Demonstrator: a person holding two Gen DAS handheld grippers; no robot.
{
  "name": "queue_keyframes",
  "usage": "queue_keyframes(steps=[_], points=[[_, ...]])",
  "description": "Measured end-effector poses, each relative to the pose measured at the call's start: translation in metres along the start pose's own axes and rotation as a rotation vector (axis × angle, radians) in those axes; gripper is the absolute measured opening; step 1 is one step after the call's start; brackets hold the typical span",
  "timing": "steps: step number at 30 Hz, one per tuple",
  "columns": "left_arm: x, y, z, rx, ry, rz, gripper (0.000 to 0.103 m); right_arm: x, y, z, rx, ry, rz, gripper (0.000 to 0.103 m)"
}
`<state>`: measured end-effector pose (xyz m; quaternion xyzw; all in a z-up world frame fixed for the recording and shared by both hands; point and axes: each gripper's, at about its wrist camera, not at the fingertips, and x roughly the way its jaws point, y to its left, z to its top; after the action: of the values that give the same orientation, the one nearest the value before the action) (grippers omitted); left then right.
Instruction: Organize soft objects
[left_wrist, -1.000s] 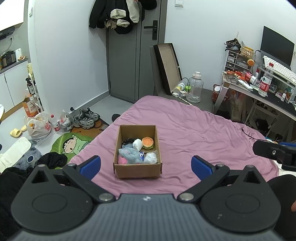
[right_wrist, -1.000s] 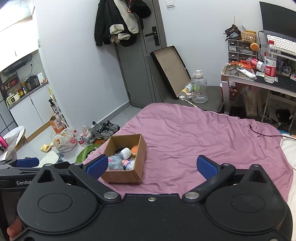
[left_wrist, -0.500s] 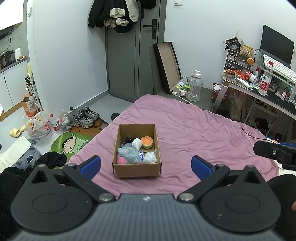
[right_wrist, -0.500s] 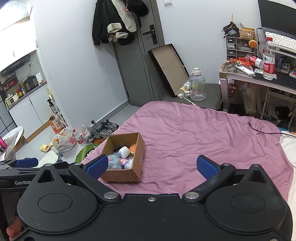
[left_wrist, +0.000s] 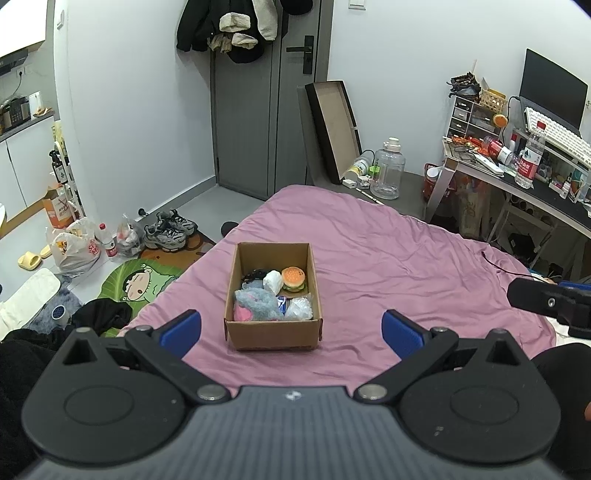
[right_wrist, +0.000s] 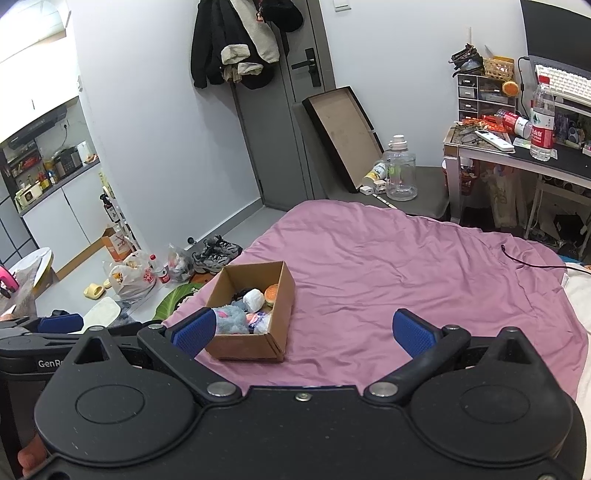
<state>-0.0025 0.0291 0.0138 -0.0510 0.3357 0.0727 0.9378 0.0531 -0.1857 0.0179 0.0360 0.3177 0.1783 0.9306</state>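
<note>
Left wrist view: both tools, left tool (left_wrist: 291, 328) and right tool (right_wrist: 304, 330), hover spread wide, empty, facing the box (left_wrist: 272, 295).

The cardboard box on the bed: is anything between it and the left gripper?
Nothing visible does. Only bare purple bedsheet lies between the open left gripper and the cardboard box, and the box top is open above the soft toys.

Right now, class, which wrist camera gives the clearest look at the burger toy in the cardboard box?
The left wrist view: the burger toy shows nearly whole, bun and green layer, looking straight into the cardboard box. In the right wrist view the burger toy is smaller, seen at an angle and partly hidden by the box wall and a white soft item.
</note>
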Motion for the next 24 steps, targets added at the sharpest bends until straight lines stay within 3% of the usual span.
queue_keyframes(steps=[24], points=[[-0.0026, -0.0042, -0.0059, 0.009, 0.005, 0.001, 0.103, 0.0004, 0.0038, -0.0062, -0.038, 0.010, 0.022, 0.103]])
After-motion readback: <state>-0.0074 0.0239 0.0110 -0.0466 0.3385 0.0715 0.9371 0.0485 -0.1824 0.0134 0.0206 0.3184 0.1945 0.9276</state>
